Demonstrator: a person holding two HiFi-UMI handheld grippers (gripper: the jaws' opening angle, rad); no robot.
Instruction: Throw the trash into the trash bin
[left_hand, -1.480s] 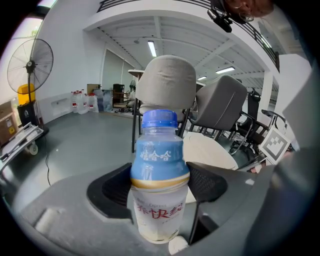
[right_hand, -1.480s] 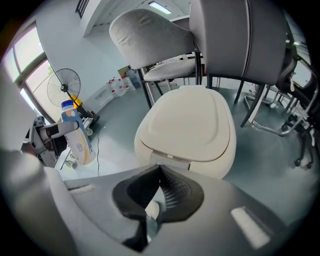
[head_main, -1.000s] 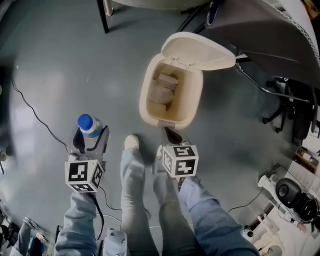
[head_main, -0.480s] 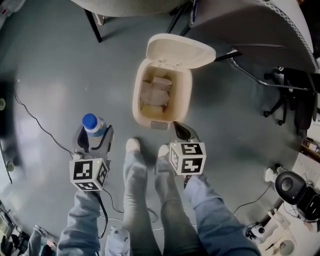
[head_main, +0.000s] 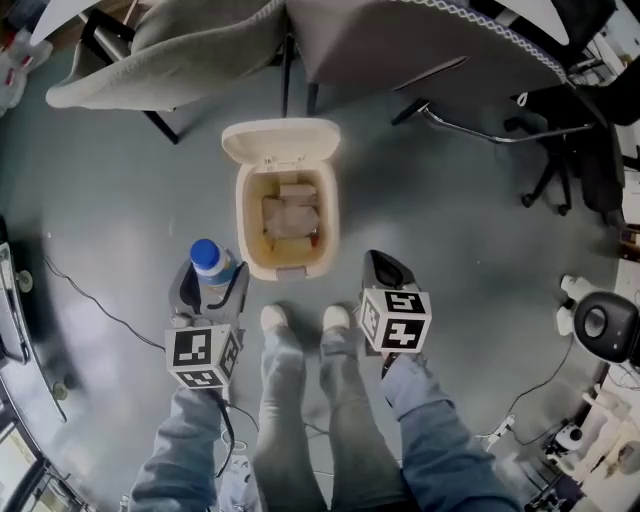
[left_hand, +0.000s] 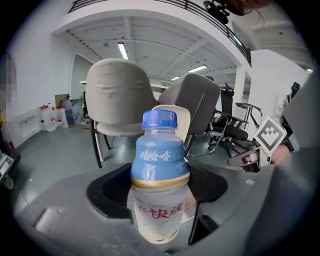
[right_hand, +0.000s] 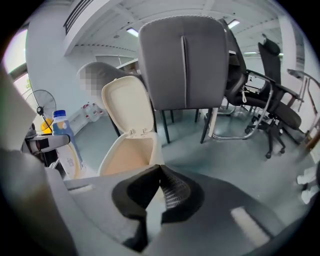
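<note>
Big grey floor (head_main: 120, 200) all round, with office chairs (head_main: 170, 50) crowded along the top edge of the head view. Centre frame, a bit above the middle, sits the cream trash bin (head_main: 243, 235) with its lid (head_main: 281, 143) flipped back toward the chairs, so the mouth is wide open. There's already some crumpled pale trash (head_main: 290, 215) inside. The person's feet (head_main: 272, 318) are planted just below the bin.

The left gripper (head_main: 210, 288) is lower left of the bin and its jaws are clamped round a small plastic bottle (left_hand: 159, 185) with a blue cap. The bottle stands upright, long axis vertical, crossways to the jaws, which grip it around the middle. The right gripper (right_hand: 159, 170) is lower right of the bin with its jaws pressed together and nothing in them.

What matters for the drop, I reckon: the bin mouth lies up and to the right of the bottle in the head view, close by but not under it yet. So it's the left gripper's job: carry the bottle over the rim, then let go. The right one looks like a spectator here.
</note>
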